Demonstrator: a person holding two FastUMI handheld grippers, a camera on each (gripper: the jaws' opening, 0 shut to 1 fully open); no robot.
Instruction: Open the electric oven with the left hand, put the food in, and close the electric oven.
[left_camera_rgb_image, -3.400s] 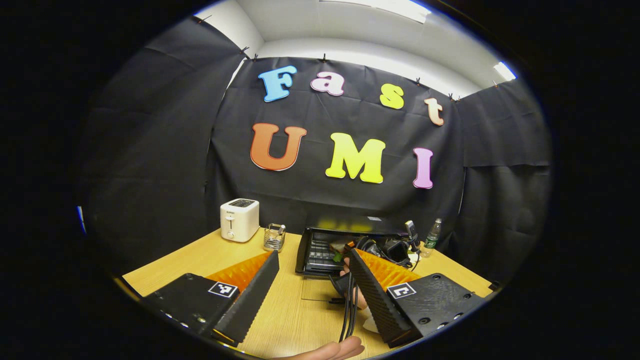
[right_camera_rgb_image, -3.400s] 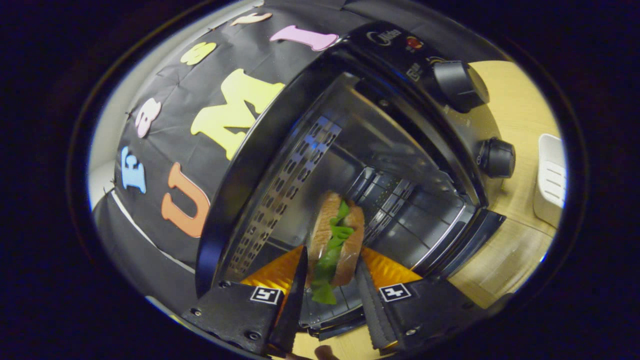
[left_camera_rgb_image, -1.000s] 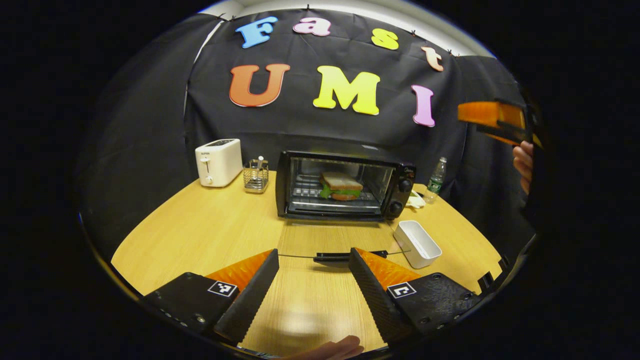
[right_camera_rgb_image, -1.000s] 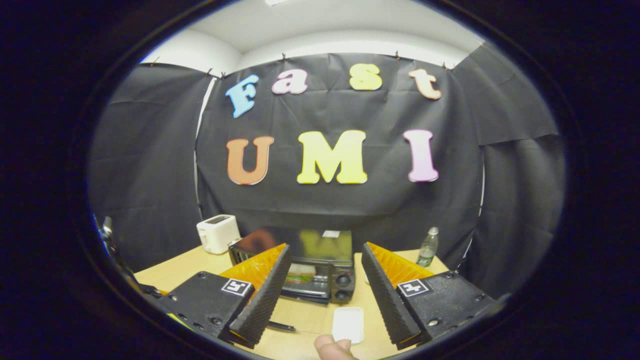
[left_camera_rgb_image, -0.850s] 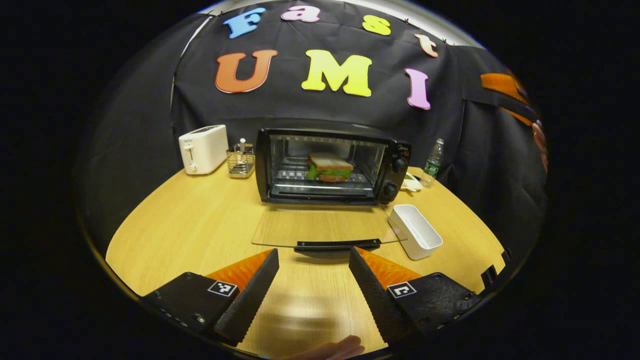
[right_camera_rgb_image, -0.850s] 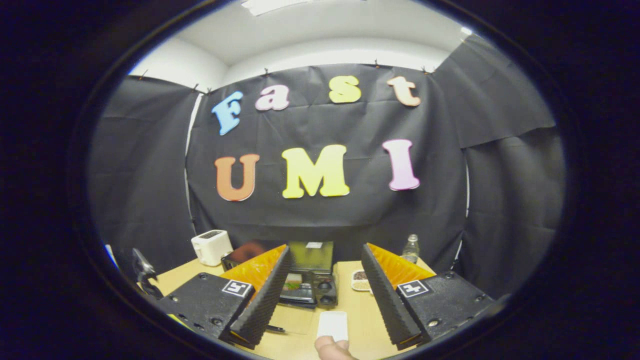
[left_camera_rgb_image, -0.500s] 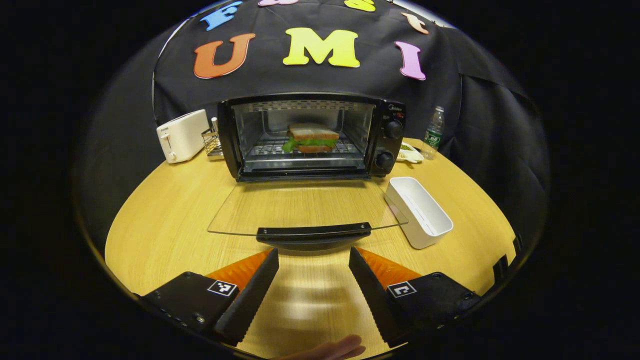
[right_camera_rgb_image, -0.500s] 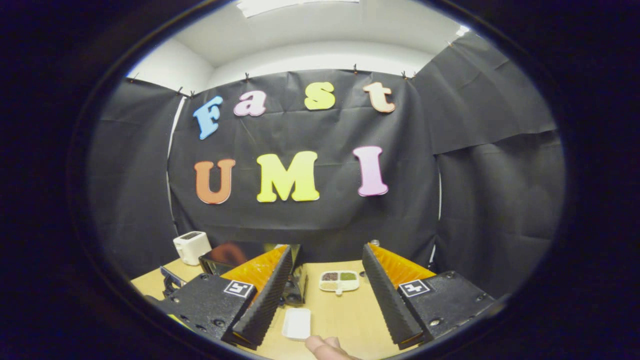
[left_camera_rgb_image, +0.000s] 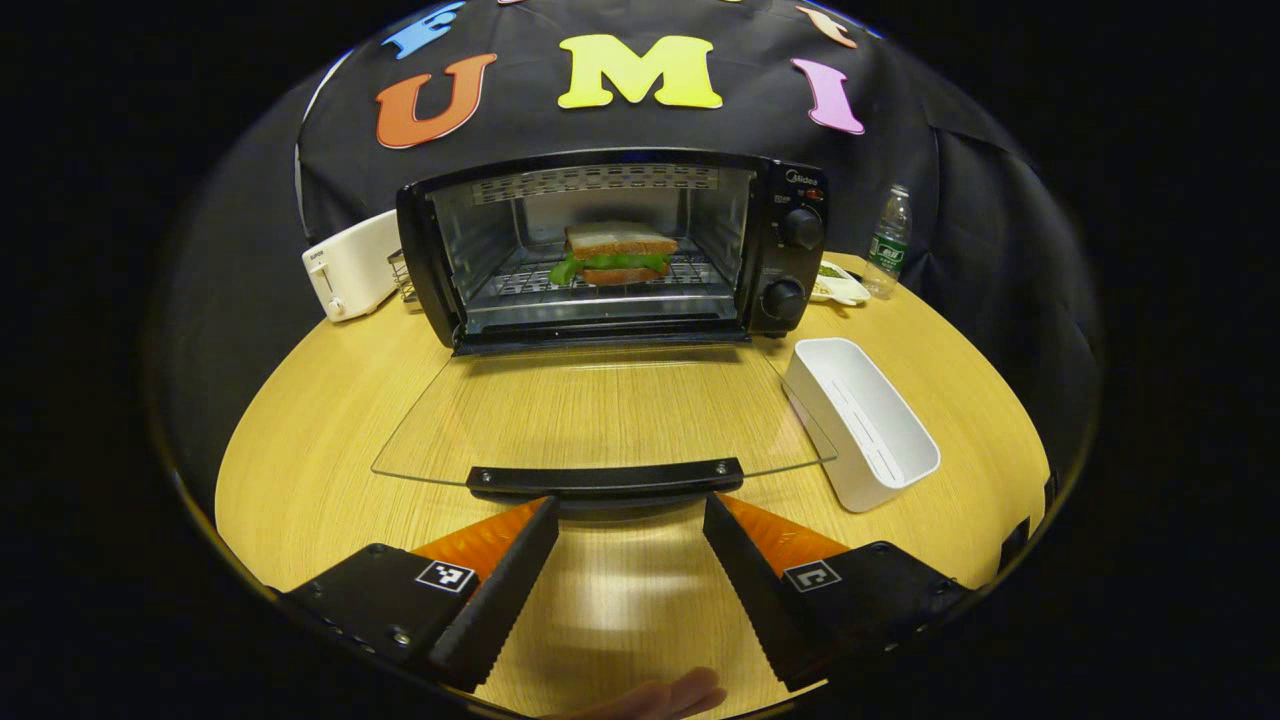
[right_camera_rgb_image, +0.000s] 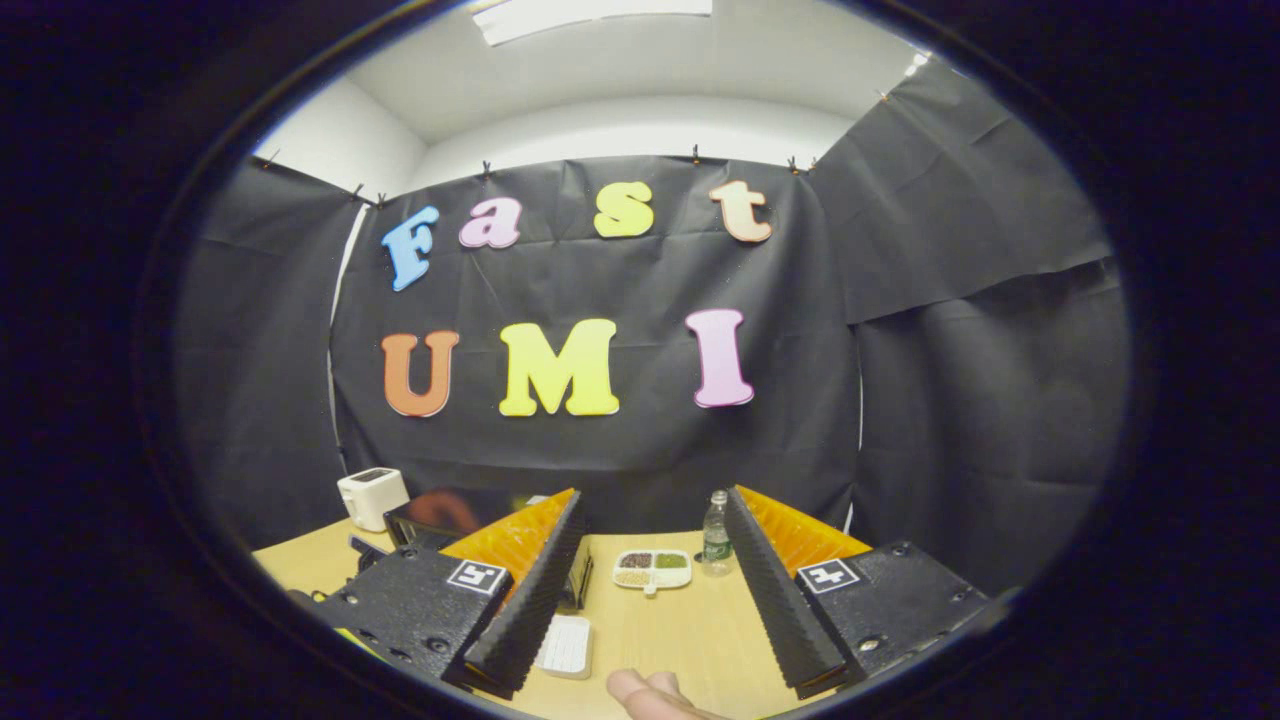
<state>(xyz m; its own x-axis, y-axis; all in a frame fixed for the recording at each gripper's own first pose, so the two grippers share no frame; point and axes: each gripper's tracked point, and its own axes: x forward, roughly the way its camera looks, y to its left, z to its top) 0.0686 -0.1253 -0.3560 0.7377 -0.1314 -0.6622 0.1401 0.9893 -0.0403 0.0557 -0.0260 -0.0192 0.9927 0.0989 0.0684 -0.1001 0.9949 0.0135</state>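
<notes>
Round light-wood table (left_camera_rgb_image: 330, 420), spanning the lower half of the left gripper view. Black electric oven (left_camera_rgb_image: 790, 260) with two round knobs, upper centre of that view, its cavity open. Clear glass oven door (left_camera_rgb_image: 600, 410), folded down flat toward the camera at mid-frame, with a black bar handle (left_camera_rgb_image: 605, 478) along its near edge. Left gripper (left_camera_rgb_image: 630, 560), at the bottom of the frame, fingers spread wide with nothing between them, their tips just short of the handle and apart from it. Right gripper (right_camera_rgb_image: 650, 580), at the bottom of the right gripper view, likewise spread wide and holding nothing, raised above the table and facing the black cloth wall (right_camera_rgb_image: 950, 380). White rectangular plastic tub (left_camera_rgb_image: 862, 420), right of the door. White toaster (left_camera_rgb_image: 340, 265), left of the oven. Sandwich of sliced bread and green lettuce (left_camera_rgb_image: 612, 252), lying flat on the wire rack (left_camera_rgb_image: 520, 282) inside the oven cavity. Clear plastic bottle (left_camera_rgb_image: 888, 240), upper right.
</notes>
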